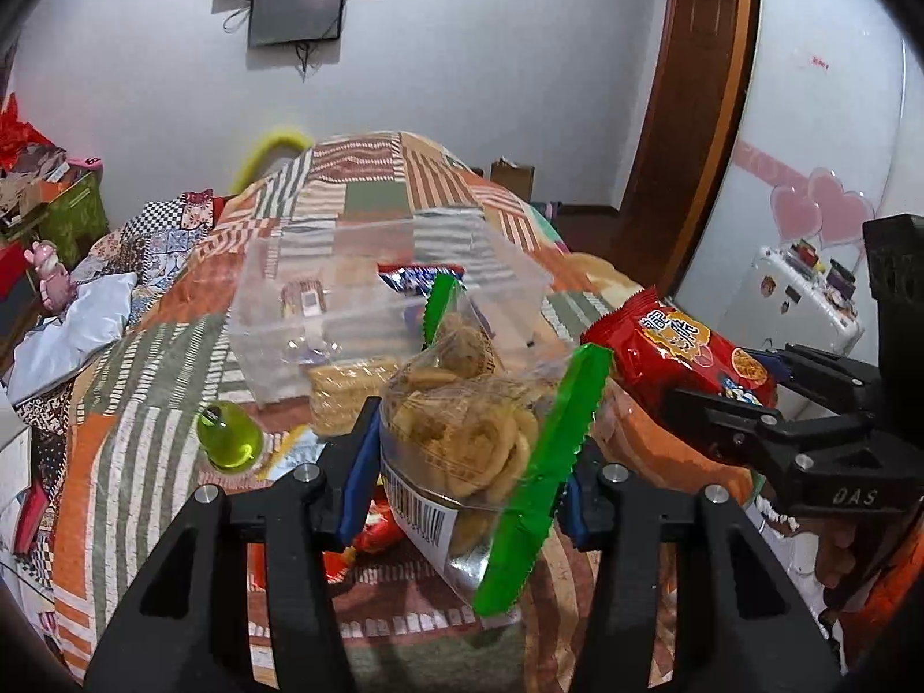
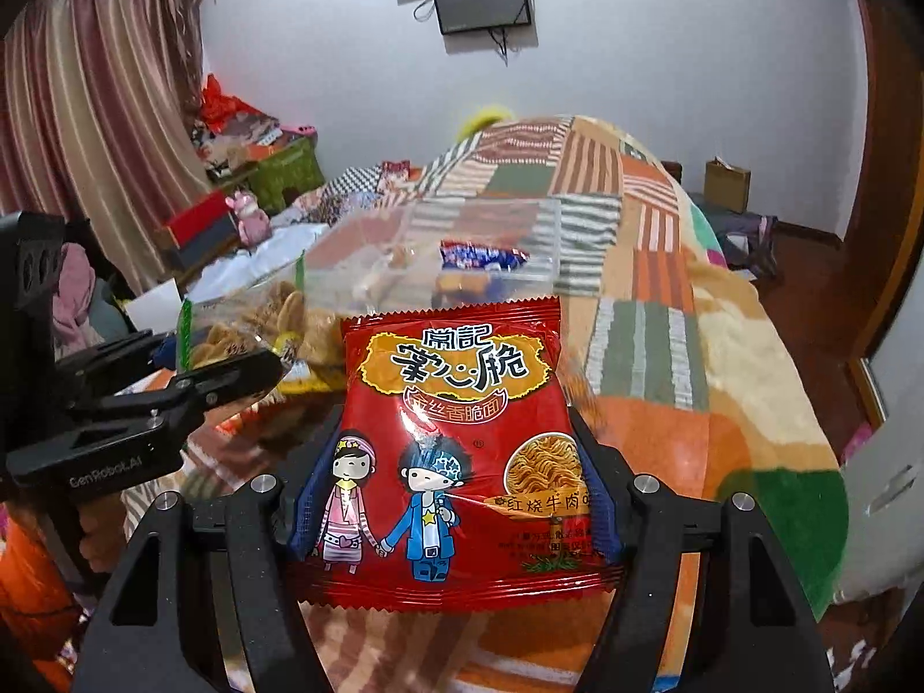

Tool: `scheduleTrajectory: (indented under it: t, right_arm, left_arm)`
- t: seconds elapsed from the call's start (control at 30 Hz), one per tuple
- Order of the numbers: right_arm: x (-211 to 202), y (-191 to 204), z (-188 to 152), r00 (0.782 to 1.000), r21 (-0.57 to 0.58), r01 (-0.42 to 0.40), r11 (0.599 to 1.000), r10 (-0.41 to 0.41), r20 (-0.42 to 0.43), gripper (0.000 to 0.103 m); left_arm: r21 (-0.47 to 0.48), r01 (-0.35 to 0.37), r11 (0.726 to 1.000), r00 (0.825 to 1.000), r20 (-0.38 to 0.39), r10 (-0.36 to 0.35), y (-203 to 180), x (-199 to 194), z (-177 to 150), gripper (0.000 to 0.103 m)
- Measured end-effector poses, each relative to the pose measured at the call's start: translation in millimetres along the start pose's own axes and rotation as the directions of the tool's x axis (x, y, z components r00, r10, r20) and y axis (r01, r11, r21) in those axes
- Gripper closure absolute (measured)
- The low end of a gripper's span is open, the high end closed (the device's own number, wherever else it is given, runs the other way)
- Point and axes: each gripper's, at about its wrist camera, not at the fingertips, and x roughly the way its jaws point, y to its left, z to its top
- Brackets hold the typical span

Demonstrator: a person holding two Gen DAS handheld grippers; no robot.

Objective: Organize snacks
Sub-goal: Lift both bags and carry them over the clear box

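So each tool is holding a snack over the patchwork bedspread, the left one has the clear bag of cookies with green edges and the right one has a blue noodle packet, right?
Not quite: the right tool holds a red noodle packet, not blue, as the right wrist view shows. The left tool does hold the clear green-edged cookie bag over the patchwork bedspread.

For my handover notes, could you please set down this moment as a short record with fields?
setting: patchwork bedspread on a bed
left gripper: shut on clear cookie bag with green edges
right gripper: shut on red noodle-snack packet
clear plastic box: on the bedspread ahead of both grippers, open, with a blue-wrapped snack and other snacks inside
nearby: small green bottle on the bedspread, left of the cookie bag
progress: both held snacks not yet in the box
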Motion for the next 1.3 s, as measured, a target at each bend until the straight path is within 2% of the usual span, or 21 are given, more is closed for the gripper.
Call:
scheduleTrajectory:
  t: [0.37, 0.73, 0.97, 1.3]
  right_arm:
    - [16, 8, 43, 0.998, 0.004, -0.02, 1.0, 0.02, 0.065, 0.036]
    - [48, 14, 84, 0.996, 0.005, -0.044, 0.999, 0.043, 0.084, 0.036]
    - [79, 13, 102, 0.998, 0.0, -0.04, 0.999, 0.04, 0.056, 0.036]
    - [134, 18, 112, 0.998, -0.033, -0.05, 0.998, 0.048, -0.04, 0.036]
  left_arm:
    - [-0.039, -0.04, 0.998, 0.997, 0.062, 0.042, 33, -3, 31, 0.052]
    - [-0.063, -0.066, 0.996, 0.993, 0.097, 0.072, 67, 23, 68, 0.052]
    - [-0.084, -0.081, 0.993, 0.994, 0.067, 0.087, 87, 56, 79, 0.052]
    - [-0.082, -0.106, 0.991, 0.994, -0.013, 0.106, 113, 108, 86, 0.052]
